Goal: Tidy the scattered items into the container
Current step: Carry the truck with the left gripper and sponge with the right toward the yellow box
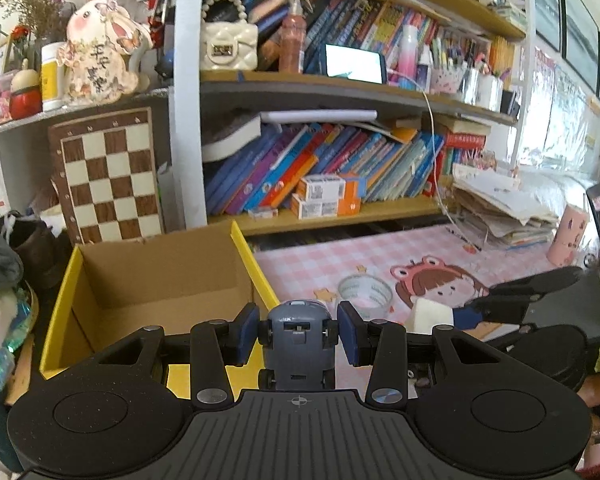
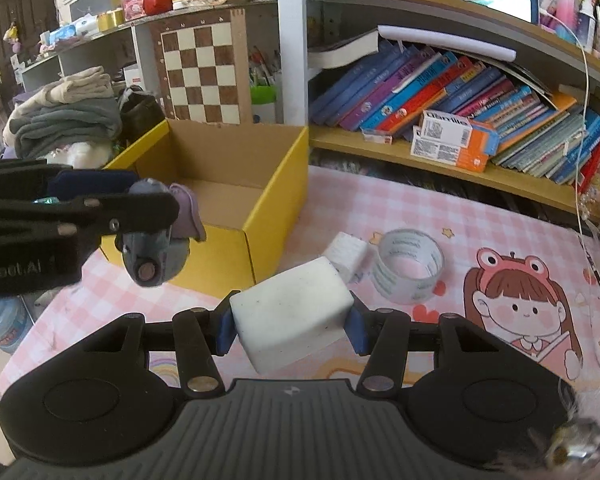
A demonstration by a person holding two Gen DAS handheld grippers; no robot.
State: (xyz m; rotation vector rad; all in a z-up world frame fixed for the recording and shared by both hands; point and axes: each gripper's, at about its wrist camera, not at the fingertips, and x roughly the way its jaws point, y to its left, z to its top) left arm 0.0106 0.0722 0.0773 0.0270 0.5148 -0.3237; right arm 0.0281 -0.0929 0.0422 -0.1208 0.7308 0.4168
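Observation:
A yellow box (image 1: 256, 268) with a bare cardboard inside stands open on the pink checked mat. My left gripper (image 1: 298, 332) is shut on a grey-blue toy car (image 1: 298, 344), nose up, in front of the box's near right corner. The right wrist view shows that car (image 2: 154, 248) in the air by the box's (image 2: 276, 188) near left corner. My right gripper (image 2: 290, 326) is shut on a white block (image 2: 290, 320), held above the mat. A clear tape roll (image 2: 410, 264) and a small white plug-like item (image 2: 346, 254) lie on the mat behind the block.
Crowded bookshelves (image 1: 320, 168) run along the back, with a chessboard (image 1: 108, 176) leaning behind the box. Folded clothes (image 2: 68, 116) are piled left of the box. A stack of papers (image 1: 500, 208) and a pink cup (image 1: 566, 236) stand at the far right.

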